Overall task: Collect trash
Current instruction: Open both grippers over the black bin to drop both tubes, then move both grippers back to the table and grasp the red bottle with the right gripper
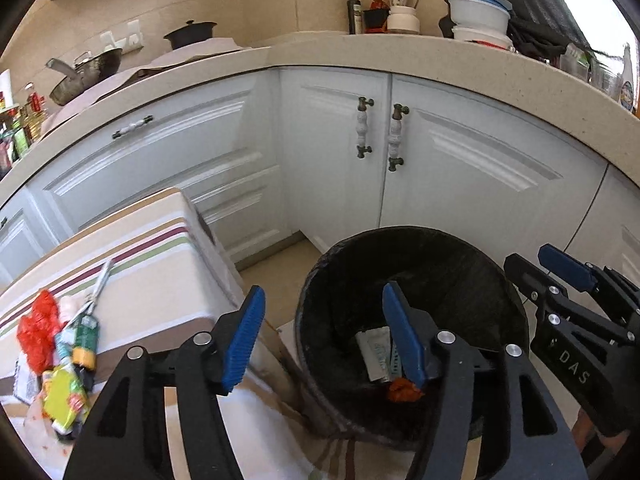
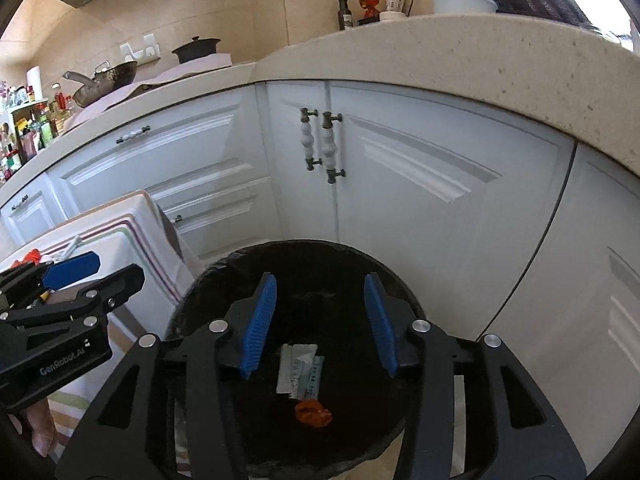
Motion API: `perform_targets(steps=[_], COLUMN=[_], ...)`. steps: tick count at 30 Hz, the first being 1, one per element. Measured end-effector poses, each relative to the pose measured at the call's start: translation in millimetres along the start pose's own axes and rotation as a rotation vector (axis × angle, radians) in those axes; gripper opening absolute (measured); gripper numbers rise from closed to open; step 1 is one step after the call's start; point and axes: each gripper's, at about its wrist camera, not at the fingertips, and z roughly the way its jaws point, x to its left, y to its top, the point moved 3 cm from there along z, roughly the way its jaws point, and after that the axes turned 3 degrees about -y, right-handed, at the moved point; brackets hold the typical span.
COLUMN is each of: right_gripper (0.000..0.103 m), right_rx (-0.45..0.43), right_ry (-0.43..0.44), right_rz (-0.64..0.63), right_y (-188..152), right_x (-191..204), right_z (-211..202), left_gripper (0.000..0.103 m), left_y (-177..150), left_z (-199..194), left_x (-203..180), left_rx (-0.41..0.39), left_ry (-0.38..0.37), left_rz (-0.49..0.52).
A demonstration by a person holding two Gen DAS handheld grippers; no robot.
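I am holding both tongs over the black bin (image 2: 304, 280), and both are standing open with nothing between the pads. My right tongs (image 2: 320, 324) are hanging squarely above the bin's mouth; straight ahead and below them, on the bottom, I am looking at flat white packets (image 2: 300, 368) and a crumpled orange wrapper (image 2: 314, 414) lying loose. My left tongs (image 1: 324, 336) are sitting over the bin's near-left rim (image 1: 320, 276), half over the bin and half over the edge of the striped cloth (image 1: 152, 248).

What I am still needing to collect is lying to the left of my left tongs, on that cloth: a red crumpled wrapper (image 1: 38, 328), a green tube (image 1: 86, 340), a yellow-green packet (image 1: 66, 400), and a thin silver-grey stick (image 1: 100, 284) running diagonally up and away from the pile. The green tube's long axis is pointing roughly away from me, leaning slightly right, much the same way my left pads are lying, so I judge I would need little wrist roll to close across its width.

The left tongs are plainly the nearer ones; the right tongs are on the far side of the bin from the pile, with the left tongs (image 2: 72, 276) in between. So I am reckoning the next reach belongs to the left hand, swinging leftward and down onto the cloth, while the right keeps clear of the bin's mouth.
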Motion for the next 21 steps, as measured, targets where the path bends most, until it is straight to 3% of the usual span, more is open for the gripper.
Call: perform_targets(steps=[4, 12, 21], right_gripper=[0.058, 0.062, 0.062], right_rx=[-0.022, -0.023, 0.0], right_ry=[0.024, 0.118, 0.249], right_rz=[-0.004, -0.044, -0.141], right_y=[-1, -9, -27], right_x=[20, 76, 155], right_z=[-16, -38, -62], left_gripper=[0.064, 0.067, 0.068], left_y=[-11, -41, -84], left_z=[-24, -80, -125], left_x=[21, 81, 151], left_rx=[-0.019, -0.057, -0.048], left_ry=[0.041, 0.171, 0.32], left_rz=[-0.022, -0.085, -0.182])
